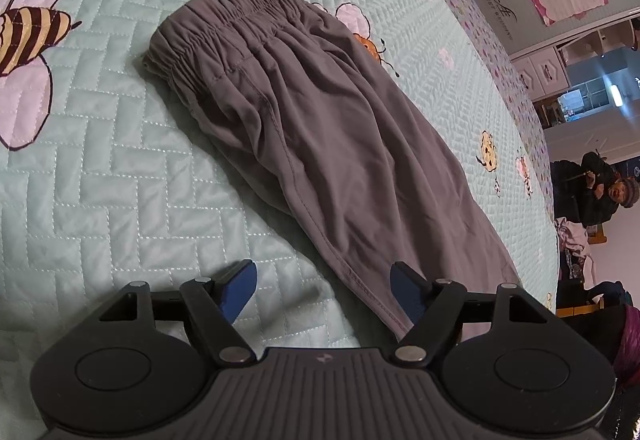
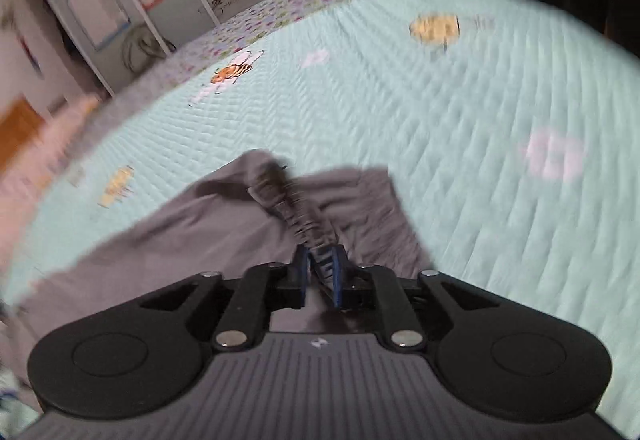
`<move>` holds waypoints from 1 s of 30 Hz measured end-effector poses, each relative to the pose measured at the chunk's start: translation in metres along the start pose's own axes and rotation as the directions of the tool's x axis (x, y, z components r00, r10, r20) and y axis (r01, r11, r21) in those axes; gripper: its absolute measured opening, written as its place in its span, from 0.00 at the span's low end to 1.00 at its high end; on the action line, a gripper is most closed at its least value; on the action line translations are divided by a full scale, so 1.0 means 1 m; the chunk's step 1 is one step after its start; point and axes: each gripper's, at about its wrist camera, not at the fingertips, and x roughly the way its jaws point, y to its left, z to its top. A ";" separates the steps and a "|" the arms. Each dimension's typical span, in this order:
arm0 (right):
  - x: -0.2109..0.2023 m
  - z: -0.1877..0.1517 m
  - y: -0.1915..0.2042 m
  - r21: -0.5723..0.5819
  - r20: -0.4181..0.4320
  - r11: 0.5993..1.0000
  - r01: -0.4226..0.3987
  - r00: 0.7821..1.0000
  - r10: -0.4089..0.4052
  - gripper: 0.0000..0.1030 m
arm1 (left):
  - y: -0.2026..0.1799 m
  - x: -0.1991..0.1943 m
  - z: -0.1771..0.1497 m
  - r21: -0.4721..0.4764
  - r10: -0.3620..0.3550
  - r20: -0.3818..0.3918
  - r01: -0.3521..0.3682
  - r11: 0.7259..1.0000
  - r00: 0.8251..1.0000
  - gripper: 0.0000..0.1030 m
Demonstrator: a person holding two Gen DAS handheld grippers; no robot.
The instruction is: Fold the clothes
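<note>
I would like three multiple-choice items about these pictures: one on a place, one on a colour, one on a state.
1. Where do the trousers lie?
A. on a quilted bedspread
B. in a basket
C. on a chair

2. What colour are the trousers?
A. red
B. grey
C. white

3. How is the left gripper?
A. shut on cloth
B. open
C. out of view

Answers:
1 A, the quilt with bee prints lies under them.
2 B, the cloth is grey in both views.
3 B, its blue pads stand wide apart.
</note>
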 end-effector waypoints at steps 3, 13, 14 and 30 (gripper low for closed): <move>0.000 -0.009 -0.001 0.007 0.025 1.000 -0.023 0.999 0.023 0.33 | -0.001 0.000 0.000 0.003 0.002 -0.003 -0.002 1.000 1.000 0.75; -0.013 -0.002 -0.002 -0.039 0.188 0.987 0.156 0.971 -0.146 0.52 | -0.001 0.002 -0.002 0.009 0.008 -0.009 -0.008 1.000 1.000 0.77; -0.015 -0.005 -0.002 -0.042 0.180 0.991 0.129 0.976 -0.119 0.52 | -0.001 0.003 -0.002 0.011 0.009 -0.009 -0.009 1.000 1.000 0.79; -0.013 -0.040 0.004 -0.043 0.210 0.996 0.077 0.975 -0.067 0.51 | -0.005 0.006 -0.007 0.028 0.016 -0.017 -0.016 0.999 1.000 0.81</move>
